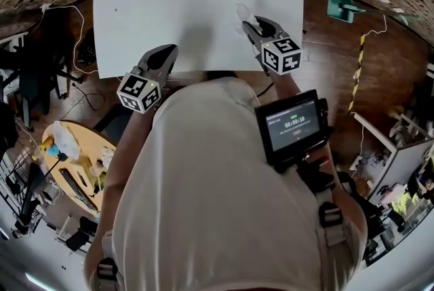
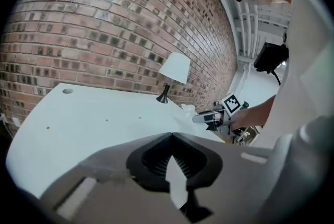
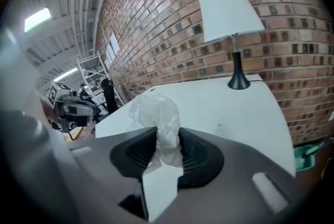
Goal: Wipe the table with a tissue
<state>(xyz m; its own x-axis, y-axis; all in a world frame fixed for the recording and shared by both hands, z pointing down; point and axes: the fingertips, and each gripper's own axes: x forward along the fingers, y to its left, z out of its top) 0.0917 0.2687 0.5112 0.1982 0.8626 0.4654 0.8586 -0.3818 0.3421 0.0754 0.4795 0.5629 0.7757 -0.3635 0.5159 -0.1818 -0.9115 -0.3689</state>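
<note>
In the head view, a person in a white shirt [image 1: 203,201] is standing at the near edge of a white bench [image 1: 196,5]. The left gripper [image 1: 161,55] is hovering over that edge on the left. The right gripper [image 1: 261,30] is reaching a little farther in on the right, with a crumpled white tissue [image 1: 243,13] sticking out ahead of its tips over the bench top. Whether the tissue is touching the surface cannot be told from here. A small screen [image 1: 293,125] is sitting at the person's right shoulder, and a round wooden table [image 1: 74,161] is standing on the floor at the lower left.

In the left gripper view, the jaws are meeting at their tips with nothing between them. They are pointing across the bench toward a red brick wall [image 2: 115,24]. A lamp [image 2: 175,69] with a white shade is standing at the far side. The right gripper is showing at the right, low over the bench, with the tissue at its tip.

In the right gripper view, the jaws are standing narrowly apart and pinching the tissue. The tissue is bunching up above the pads. The lamp is rising at the bench's far edge against the wall.
</note>
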